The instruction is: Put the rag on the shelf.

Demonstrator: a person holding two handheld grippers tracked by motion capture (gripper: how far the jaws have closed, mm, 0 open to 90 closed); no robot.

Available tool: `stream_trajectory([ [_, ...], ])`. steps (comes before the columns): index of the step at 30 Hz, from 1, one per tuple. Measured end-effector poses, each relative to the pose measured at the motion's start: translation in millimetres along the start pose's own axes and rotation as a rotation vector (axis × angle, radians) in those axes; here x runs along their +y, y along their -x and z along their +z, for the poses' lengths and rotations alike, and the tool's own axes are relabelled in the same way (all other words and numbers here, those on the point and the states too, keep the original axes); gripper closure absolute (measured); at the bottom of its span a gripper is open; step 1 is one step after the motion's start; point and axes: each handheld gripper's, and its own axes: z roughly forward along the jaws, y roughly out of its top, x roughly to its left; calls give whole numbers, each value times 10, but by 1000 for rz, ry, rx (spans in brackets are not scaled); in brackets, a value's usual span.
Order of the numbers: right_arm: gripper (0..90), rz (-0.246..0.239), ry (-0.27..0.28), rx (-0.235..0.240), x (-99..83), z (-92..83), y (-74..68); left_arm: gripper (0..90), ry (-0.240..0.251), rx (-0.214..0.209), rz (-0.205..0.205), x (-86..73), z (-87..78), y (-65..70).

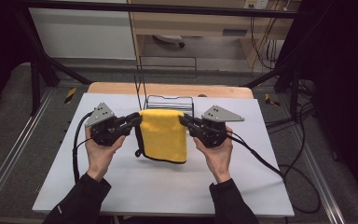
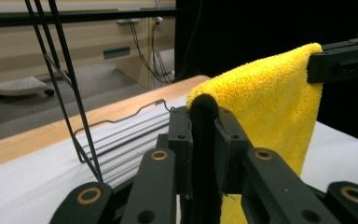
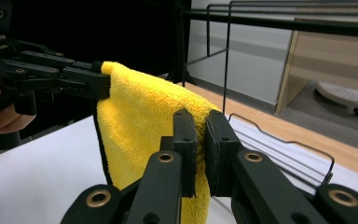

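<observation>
A yellow towel (image 1: 164, 135) with a dark hem hangs folded above the white table (image 1: 121, 186), stretched between both grippers along its top edge. My left gripper (image 1: 137, 118) pinches its left top corner, and my right gripper (image 1: 184, 119) pinches the right top corner. In the left gripper view the jaws (image 2: 203, 116) are shut on the towel's black-hemmed edge, and the towel (image 2: 270, 102) runs off to the other gripper (image 2: 340, 60). In the right gripper view the jaws (image 3: 200, 120) are shut on the towel (image 3: 140, 116), with the left gripper (image 3: 86, 81) at its far corner.
A black wire rack (image 1: 169, 99) stands on the table just behind the towel; its upright wires (image 2: 70, 84) and base (image 3: 284, 140) are close to both grippers. A wooden table edge (image 1: 168, 88) lies behind it. Cables trail off both grippers.
</observation>
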Motion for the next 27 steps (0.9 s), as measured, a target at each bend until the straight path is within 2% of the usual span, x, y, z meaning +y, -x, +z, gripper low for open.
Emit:
stream_trajectory([
  [13,844,-31,63,-34,286,-8,7,785,81,21,-10,249,-4,-33],
  [27,845,-58,128,-76,521,-30,45,787,140,32,-1,498,39,-49],
])
